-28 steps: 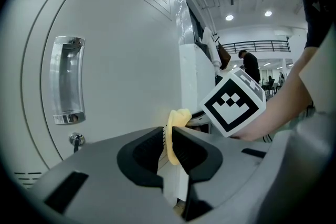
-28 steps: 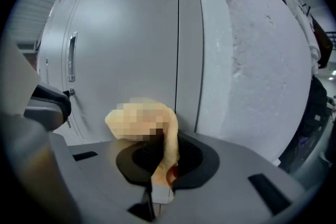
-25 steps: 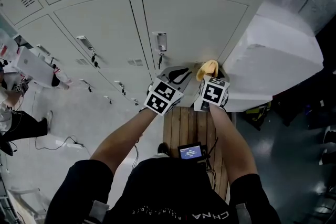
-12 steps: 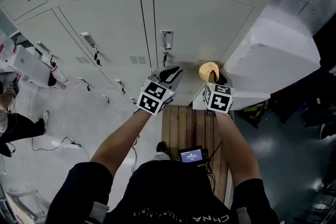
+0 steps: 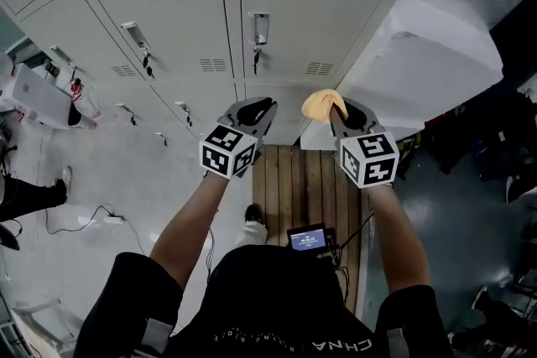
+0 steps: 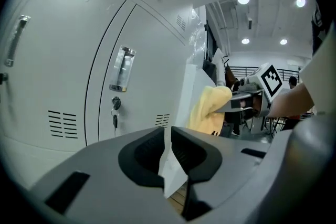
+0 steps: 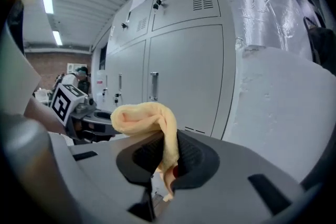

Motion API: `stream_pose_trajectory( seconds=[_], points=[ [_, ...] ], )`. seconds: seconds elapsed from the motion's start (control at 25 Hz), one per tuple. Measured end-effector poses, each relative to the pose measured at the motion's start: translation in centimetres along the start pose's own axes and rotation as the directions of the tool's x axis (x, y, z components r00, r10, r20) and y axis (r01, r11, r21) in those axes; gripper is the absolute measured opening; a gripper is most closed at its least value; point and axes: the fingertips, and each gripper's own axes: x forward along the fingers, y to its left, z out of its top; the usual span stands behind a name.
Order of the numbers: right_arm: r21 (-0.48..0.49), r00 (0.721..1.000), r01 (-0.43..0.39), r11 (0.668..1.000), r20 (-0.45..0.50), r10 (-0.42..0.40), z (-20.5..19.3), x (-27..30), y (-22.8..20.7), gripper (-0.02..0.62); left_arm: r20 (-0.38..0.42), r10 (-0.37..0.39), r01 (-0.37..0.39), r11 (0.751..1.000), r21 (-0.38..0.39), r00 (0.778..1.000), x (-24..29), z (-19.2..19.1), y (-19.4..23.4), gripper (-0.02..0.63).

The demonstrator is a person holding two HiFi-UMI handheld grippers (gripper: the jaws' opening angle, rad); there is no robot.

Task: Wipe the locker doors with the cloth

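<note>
Grey locker doors fill the wall ahead, and the nearest one has a handle with keys hanging in its lock. My right gripper is shut on a bunched yellow cloth, held a little off the lower door. The cloth folds over and down between the right gripper's jaws. My left gripper hangs beside it, shut with nothing in it. In the left gripper view the jaws nearly touch, and the cloth shows to the right.
A large white wrapped block stands against the lockers' right side, with silver foil wrap above it. A wooden slatted platform lies under my arms. A person's legs and cables are at the far left.
Both grippers have spread apart, the left one leftward and the right one rightward with the cloth. The lockers have slid up in the head view.
</note>
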Motion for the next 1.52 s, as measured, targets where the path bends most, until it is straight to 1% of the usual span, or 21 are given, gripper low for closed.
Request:
stream_pose_trajectory(
  seconds=[0.12, 0.2, 0.32, 0.44, 0.64, 0.76, 0.84, 1.04, 1.32, 1.52],
  points=[
    [0.030, 0.997, -0.081, 0.996, 0.014, 0.081, 0.5, -3.3, 1.1, 0.061, 0.007, 0.000, 0.000, 1.000, -0.012, 1.000, -2.1, -0.7, -2.5, 0.052],
    [0.054, 0.994, -0.108, 0.993, 0.041, 0.106, 0.9, -6.0, 1.3, 0.061, 0.013, 0.008, -0.008, 1.000, -0.013, 1.000, -3.5, -0.9, -4.4, 0.052],
    [0.076, 0.987, -0.125, 0.989, 0.107, 0.117, 1.1, -10.6, 1.4, 0.061, 0.018, 0.020, -0.020, 1.000, 0.007, 1.000, -5.2, -1.5, -8.4, 0.052],
    [0.092, 0.980, -0.139, 0.986, 0.159, 0.123, 0.1, -15.3, 1.4, 0.061, 0.018, 0.015, -0.016, 0.999, 0.038, 1.000, -6.4, -2.3, -13.7, 0.051],
    [0.140, 0.976, -0.147, 0.979, 0.183, 0.120, -3.3, -21.6, 1.4, 0.061, -0.004, -0.015, 0.015, 0.998, 0.061, 1.000, -7.8, -4.7, -22.5, 0.051],
    [0.169, 0.973, -0.160, 0.972, 0.190, 0.127, -5.0, -24.3, 2.2, 0.061, -0.021, -0.018, 0.020, 0.998, 0.064, 1.000, -8.5, -5.9, -26.3, 0.049],
    [0.178, 0.972, -0.169, 0.970, 0.195, 0.133, -5.3, -25.6, 3.0, 0.061, -0.024, -0.015, 0.017, 0.997, 0.079, 1.000, -9.1, -5.9, -28.0, 0.051],
    [0.180, 0.967, -0.179, 0.967, 0.211, 0.140, -5.2, -27.2, 5.2, 0.061, -0.009, -0.016, 0.017, 0.993, 0.119, 1.000, -10.4, -4.8, -29.7, 0.051],
    [0.195, 0.970, -0.174, 0.965, 0.203, 0.134, -4.4, -26.5, 7.9, 0.061, 0.040, -0.025, 0.019, 0.989, 0.147, 0.999, -12.0, -2.2, -29.2, 0.051],
    [0.210, 0.971, -0.174, 0.962, 0.197, 0.132, -4.0, -25.8, 10.5, 0.061, 0.059, -0.035, 0.026, 0.989, 0.147, 0.998, -14.1, -2.1, -28.5, 0.051]
  ],
)
